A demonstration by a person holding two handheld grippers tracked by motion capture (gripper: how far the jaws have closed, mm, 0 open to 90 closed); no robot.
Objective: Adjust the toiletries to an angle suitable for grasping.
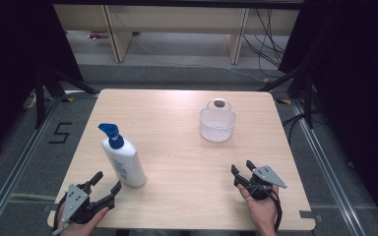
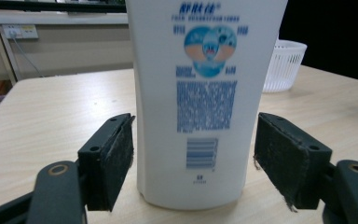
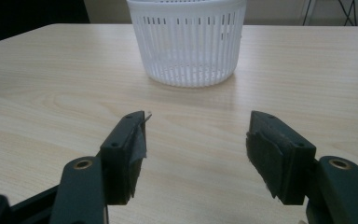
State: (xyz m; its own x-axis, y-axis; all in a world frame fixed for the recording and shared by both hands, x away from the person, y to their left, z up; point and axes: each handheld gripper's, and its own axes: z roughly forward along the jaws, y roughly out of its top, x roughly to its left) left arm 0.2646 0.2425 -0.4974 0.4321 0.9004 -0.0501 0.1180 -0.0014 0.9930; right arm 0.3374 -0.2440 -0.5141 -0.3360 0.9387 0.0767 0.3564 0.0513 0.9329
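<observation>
Item: lotion bottle (image 2: 200, 102), upright near the table's (image 1: 187, 147) left front corner. My left gripper (image 2: 193, 163) spread, straddling it, pads apart from it. Step: approach. Next: squeeze evenly. Right gripper (image 3: 196, 149) spread, empty, facing basket (image 3: 186, 42).

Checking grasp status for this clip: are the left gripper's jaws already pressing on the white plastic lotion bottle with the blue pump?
No: the white plastic lotion bottle with the blue pump stands between the left gripper jaws, with gaps on both sides.
</observation>
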